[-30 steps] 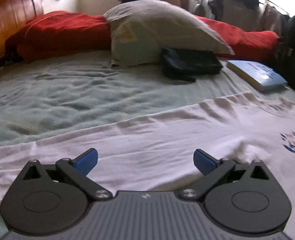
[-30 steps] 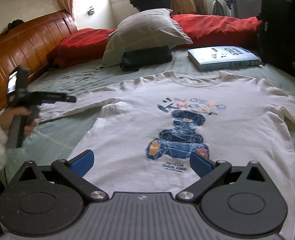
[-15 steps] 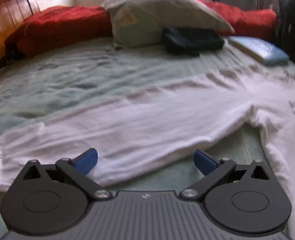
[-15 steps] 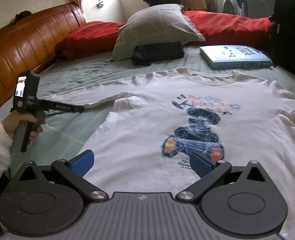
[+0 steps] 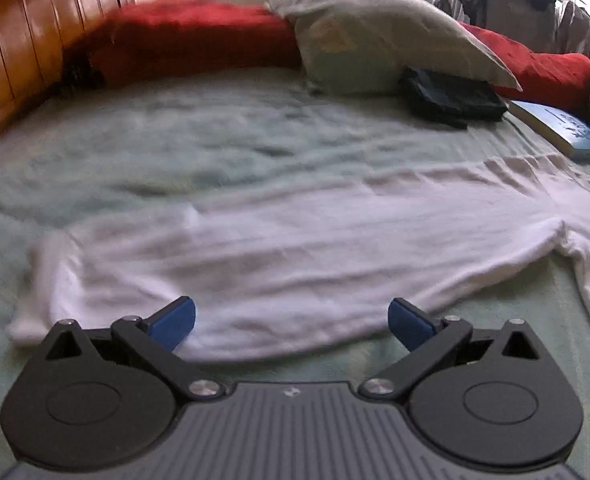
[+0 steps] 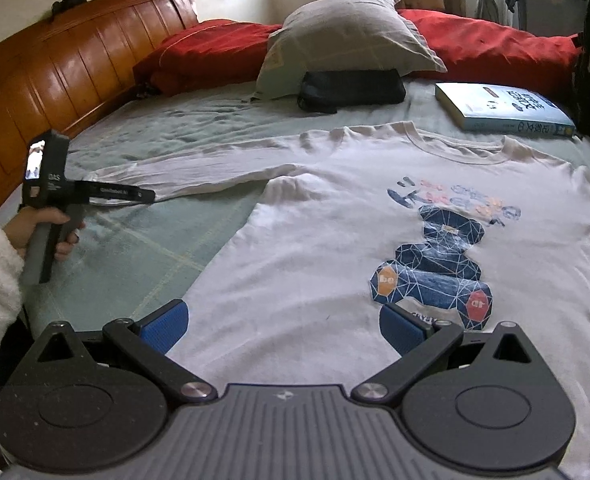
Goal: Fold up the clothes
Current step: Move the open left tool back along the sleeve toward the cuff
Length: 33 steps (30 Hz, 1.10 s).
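Observation:
A white long-sleeved shirt (image 6: pixel 323 248) with a blue bear print lies flat, face up, on the pale green bedspread (image 6: pixel 135 256). Its left sleeve (image 5: pixel 279 248) stretches out sideways, filling the left wrist view. My left gripper (image 5: pixel 291 322) is open, hovering just short of the sleeve's near edge, close to the cuff. In the right wrist view the left gripper (image 6: pixel 151 195) shows from the side, held by a hand, its tip at the sleeve. My right gripper (image 6: pixel 281 326) is open above the shirt's lower hem, nothing between its pads.
A grey pillow (image 6: pixel 347 36) leans on red bedding (image 6: pixel 491 46) at the back, with a black pouch (image 6: pixel 351 88) in front of it. A light-blue book (image 6: pixel 503 114) lies by the shirt's collar. A wooden headboard (image 6: pixel 55 80) runs along the left. Someone in dark clothing stands by the window.
The left gripper has drawn back and swung left along the sleeve, so the cuff end is now in its view. The right gripper has shifted slightly closer to the shirt. Both stay open.

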Available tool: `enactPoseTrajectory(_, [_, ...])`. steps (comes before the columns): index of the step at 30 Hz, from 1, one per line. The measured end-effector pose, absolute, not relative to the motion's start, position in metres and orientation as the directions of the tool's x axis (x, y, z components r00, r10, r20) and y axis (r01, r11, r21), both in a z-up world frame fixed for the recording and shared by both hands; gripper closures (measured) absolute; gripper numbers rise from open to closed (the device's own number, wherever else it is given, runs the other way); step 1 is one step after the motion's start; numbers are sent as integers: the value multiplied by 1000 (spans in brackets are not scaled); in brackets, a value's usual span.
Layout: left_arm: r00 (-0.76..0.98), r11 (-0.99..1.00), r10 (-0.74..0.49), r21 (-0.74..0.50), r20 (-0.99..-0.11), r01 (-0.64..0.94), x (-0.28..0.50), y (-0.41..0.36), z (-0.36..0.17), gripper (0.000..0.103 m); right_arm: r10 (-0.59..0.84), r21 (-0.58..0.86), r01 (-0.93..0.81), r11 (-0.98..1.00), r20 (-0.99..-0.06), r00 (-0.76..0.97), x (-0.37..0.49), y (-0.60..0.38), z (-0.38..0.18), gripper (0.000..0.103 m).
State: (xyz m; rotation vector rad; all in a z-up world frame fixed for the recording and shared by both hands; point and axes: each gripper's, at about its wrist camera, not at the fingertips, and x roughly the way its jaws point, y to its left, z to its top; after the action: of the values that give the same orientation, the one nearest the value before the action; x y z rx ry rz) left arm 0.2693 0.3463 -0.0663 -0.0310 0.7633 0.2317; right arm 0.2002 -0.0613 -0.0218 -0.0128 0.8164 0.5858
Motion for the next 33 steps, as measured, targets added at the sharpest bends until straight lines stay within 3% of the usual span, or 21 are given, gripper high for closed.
enactPoseTrajectory(3, [725,972,212,62,-655,-228,273,357,-57,1,487,206,-498,842,-687,539,199,-60,-21,0])
enactPoseTrajectory(11, [712,971,163,-18,-683,-239,250,388,-83,1,490,200,-508,838,-685,539,199,-60,-22,0])
enactPoseTrajectory(16, [721,964,159,-51,-674,-261,247,406,-61,1,489,213,-496,842,-690,533,205,-58,-26,0])
enactPoseTrajectory(23, [762,906,3,-321,-647,-276,284,448,-65,1,477,194,-501,843,-698,533,206,-52,-28,0])
enactPoseTrajectory(28, [760,871,120,-300,-639,-390,278,472,-72,3,461,186,-486,854,-706,538,210,-52,-31,0])
enactPoseTrajectory(33, [775,873,103,-317,-624,-370,267,464,-56,3,462,199,-478,855,-711,530,214,-50,-35,0])
